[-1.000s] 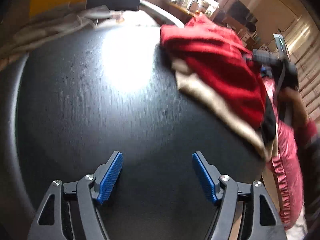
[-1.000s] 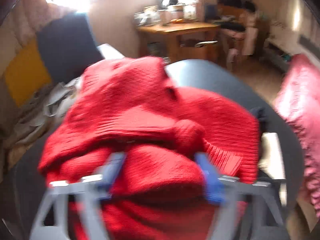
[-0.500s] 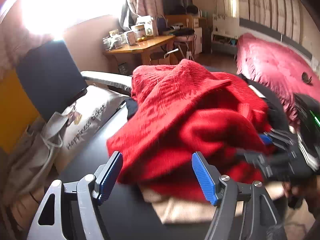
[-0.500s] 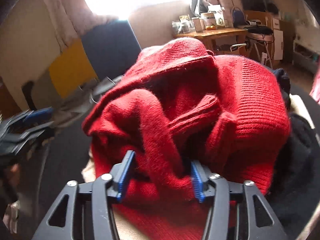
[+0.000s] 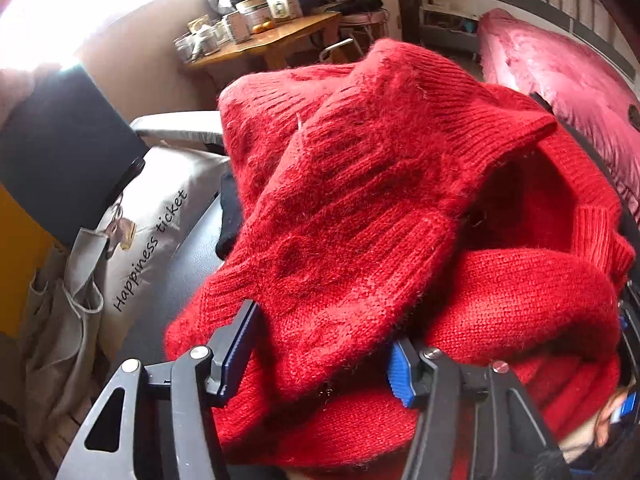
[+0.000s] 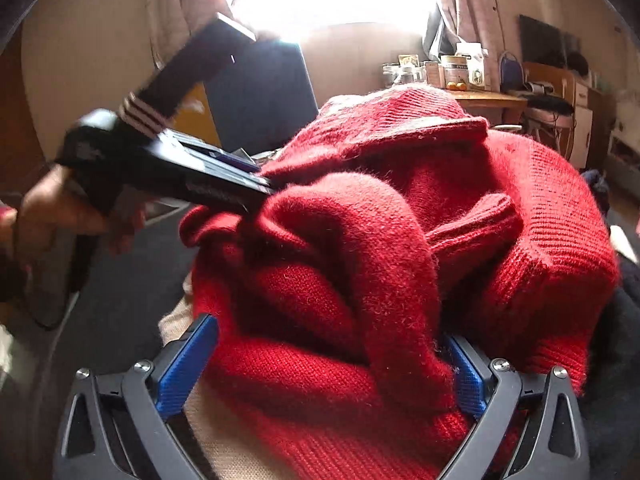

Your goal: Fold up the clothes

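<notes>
A crumpled red knit sweater (image 5: pixel 360 200) is heaped on a dark round table (image 5: pixel 188 256), over a beige garment (image 6: pixel 224 432). My left gripper (image 5: pixel 324 328) has a thick fold of the sweater between its blue pads. Its jaws are closing and the knit touches both pads. In the right wrist view the left gripper (image 6: pixel 224 188) reaches in from the left with its tip sunk in the heap. My right gripper (image 6: pixel 328 330) is at the near side of the sweater (image 6: pixel 400 240). Its jaws are opening wide, with the knit loose between them.
A grey bag (image 5: pixel 152 248) printed "Happiness ticket" leans by the table's left edge, under a dark panel (image 5: pixel 60 152). A black garment (image 6: pixel 616 360) lies right of the sweater. Behind are a wooden table with jars (image 5: pixel 272 36) and a pink bedspread (image 5: pixel 560 80).
My left gripper swung from the bare table top to the sweater and narrowed its jaws around a fold. My right gripper's jaws spread apart and let go of the bunch they held.
</notes>
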### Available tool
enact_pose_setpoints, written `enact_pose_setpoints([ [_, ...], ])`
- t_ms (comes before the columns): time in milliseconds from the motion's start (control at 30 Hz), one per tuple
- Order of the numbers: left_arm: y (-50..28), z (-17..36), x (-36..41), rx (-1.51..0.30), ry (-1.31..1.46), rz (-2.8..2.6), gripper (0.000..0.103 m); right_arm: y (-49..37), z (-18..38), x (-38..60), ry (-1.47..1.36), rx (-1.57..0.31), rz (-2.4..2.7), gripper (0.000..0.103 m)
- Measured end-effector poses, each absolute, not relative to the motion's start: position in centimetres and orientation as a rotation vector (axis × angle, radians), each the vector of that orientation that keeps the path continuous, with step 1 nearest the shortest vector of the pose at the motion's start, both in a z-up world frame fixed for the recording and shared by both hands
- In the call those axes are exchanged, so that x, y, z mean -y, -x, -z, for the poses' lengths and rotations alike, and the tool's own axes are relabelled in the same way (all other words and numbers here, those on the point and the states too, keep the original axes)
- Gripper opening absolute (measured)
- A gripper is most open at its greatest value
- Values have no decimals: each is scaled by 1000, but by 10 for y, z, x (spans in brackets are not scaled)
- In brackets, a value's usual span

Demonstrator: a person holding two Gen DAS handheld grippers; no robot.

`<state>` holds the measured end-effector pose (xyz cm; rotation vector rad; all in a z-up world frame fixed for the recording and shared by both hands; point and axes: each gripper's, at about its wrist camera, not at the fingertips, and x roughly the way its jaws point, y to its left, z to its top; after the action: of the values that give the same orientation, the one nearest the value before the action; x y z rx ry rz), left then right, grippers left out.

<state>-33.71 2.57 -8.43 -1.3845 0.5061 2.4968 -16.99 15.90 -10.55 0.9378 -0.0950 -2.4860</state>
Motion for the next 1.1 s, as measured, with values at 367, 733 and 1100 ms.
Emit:
enact_pose_setpoints([
  [367,313,55,62,366,1332,-2466,6,188,75,-173,-851,265,2602,103],
  [733,321,69,16,-470,1362,-2602,27,243,99,-135,-1009,-17,2608,97],
  [1100,275,49,98,412,1249,-2455,4,204,104,-124,-1035,108,2477,32],
])
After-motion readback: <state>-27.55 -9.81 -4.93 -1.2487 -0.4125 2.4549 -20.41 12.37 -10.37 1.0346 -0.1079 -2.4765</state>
